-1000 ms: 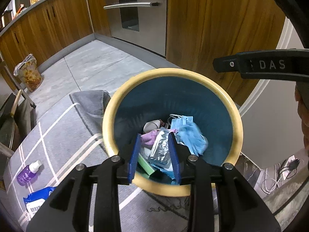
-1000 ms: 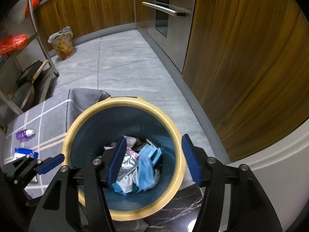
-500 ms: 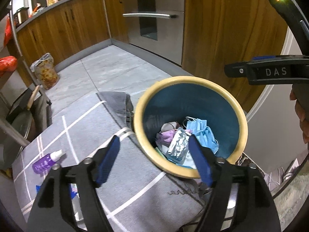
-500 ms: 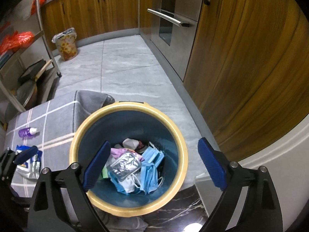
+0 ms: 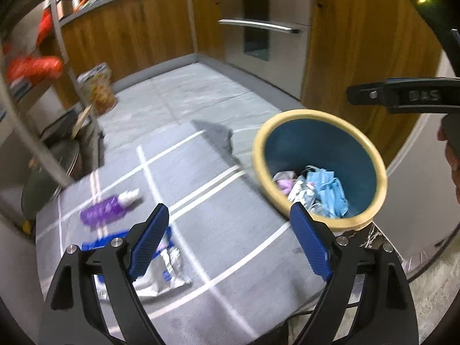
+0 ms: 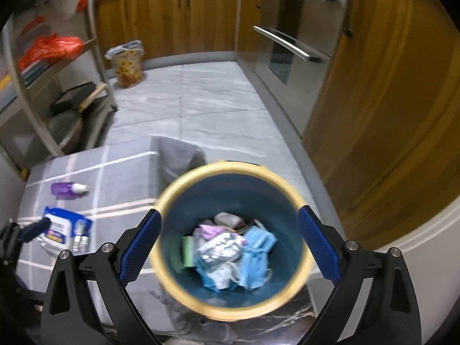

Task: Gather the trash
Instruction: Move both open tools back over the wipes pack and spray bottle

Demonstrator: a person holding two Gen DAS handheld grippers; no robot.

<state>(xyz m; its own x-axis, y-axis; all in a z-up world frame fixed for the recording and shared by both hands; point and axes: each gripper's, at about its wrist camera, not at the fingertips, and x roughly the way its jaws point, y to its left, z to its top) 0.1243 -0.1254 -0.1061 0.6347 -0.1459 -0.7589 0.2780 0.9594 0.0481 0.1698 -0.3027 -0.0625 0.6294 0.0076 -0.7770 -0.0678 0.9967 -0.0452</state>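
Both our grippers are empty, fingers spread wide. The left gripper [image 5: 227, 247] hangs over the grey checked cloth on the counter [image 5: 230, 230], and the two pieces of trash still out lie to its left: the blue-and-white packet [image 5: 161, 261] sits partly under the left finger [image 5: 148, 244], just below and to that side, lying roughly flat with its long axis running away from us and slightly rightward. The purple bottle [image 5: 107, 205] lies on its side further out and left, its white cap pointing right, toward the bin [image 5: 373, 155]. The bin stands at the right of the cloth, already holding masks and foil wrappers. Our right gripper [image 6: 227, 247] hovers straight above the bin's mouth, well apart from both pieces, so the left one is clearly the nearer. We judge the next pick falls to the left gripper, shifting left and down onto the packet, whose flatness may make it hard to pinch.
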